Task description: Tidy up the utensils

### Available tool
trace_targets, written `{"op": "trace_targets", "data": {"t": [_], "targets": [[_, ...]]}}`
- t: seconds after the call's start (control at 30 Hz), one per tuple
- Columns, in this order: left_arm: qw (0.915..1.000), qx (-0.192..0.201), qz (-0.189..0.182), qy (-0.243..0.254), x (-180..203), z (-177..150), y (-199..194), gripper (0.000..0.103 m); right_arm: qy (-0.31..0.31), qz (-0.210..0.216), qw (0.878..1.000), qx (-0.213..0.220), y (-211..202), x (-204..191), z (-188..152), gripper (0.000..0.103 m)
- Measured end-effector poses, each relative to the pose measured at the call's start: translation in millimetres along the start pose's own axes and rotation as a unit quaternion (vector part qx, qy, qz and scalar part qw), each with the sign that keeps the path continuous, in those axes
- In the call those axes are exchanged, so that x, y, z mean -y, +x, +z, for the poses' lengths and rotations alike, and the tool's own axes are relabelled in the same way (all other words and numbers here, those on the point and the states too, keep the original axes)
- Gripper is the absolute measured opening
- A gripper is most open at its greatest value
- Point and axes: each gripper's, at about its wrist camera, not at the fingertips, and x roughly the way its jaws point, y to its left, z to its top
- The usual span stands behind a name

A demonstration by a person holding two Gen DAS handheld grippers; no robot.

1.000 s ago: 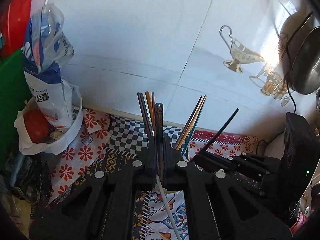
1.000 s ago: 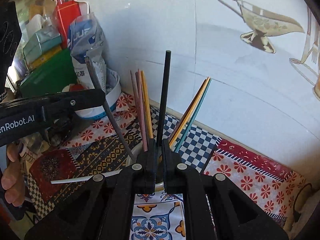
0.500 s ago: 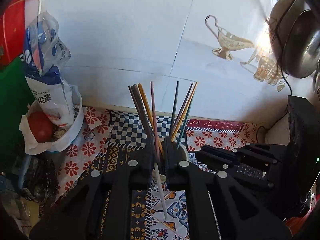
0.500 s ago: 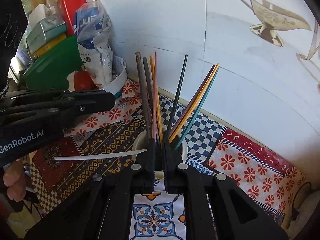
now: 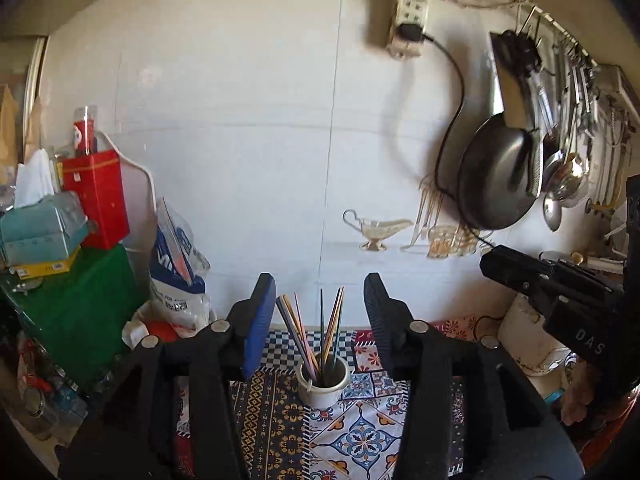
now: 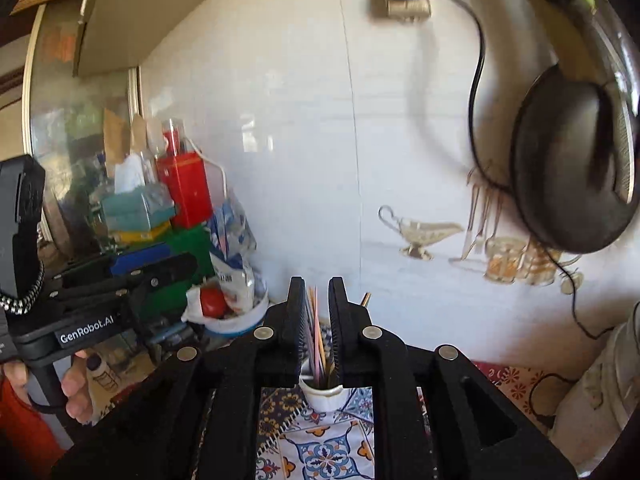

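Both tools have let go of their chopsticks and pulled back. The left gripper [image 5: 320,312] has just opened wide; the right gripper [image 6: 318,320] has opened a little. Neither tool holds anything. The chopsticks [image 5: 316,332] stand in the white cup [image 5: 324,384] at 6 o'clock, so this step looks done.

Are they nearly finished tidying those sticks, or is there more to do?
Nearly done, it seems. The chopsticks stand together in the white cup. Nothing is in hand: the left gripper and right gripper have just been opening, with nothing between their jaws. No loose chopsticks show on the cloth.
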Motion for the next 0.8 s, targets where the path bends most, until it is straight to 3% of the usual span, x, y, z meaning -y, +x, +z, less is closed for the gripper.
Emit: {"op": "trace_targets", "data": {"t": [0.17,0.23,0.3,0.43,0.57,0.67,0.8], "targets": [[0.9980,0.060,0.015,0.016,11,-3,-60,0.076,0.006,-0.037,0.996,0.082,-62,-26,9,0.038],[0.9969,0.074,0.018,0.018,11,-7,-75,0.092,0.009,-0.055,0.993,0.101,-79,-34,7,0.046],[0.9956,0.088,0.025,0.020,13,-11,-93,0.095,0.009,-0.079,0.990,0.113,-93,-40,5,0.055],[0.9940,0.100,0.035,0.028,20,-21,-115,0.101,0.015,-0.122,0.983,0.138,-120,-44,-9,0.085],[0.9946,0.096,0.032,0.022,22,-29,-126,0.101,0.016,-0.156,0.976,0.153,-141,-52,-15,0.102],[0.9948,0.094,0.033,0.020,23,-34,-132,0.102,0.016,-0.179,0.970,0.166,-156,-56,-21,0.103],[0.9948,0.094,0.034,0.017,24,-38,-137,0.102,0.011,-0.180,0.971,0.154,-162,-61,-26,0.103]]}}
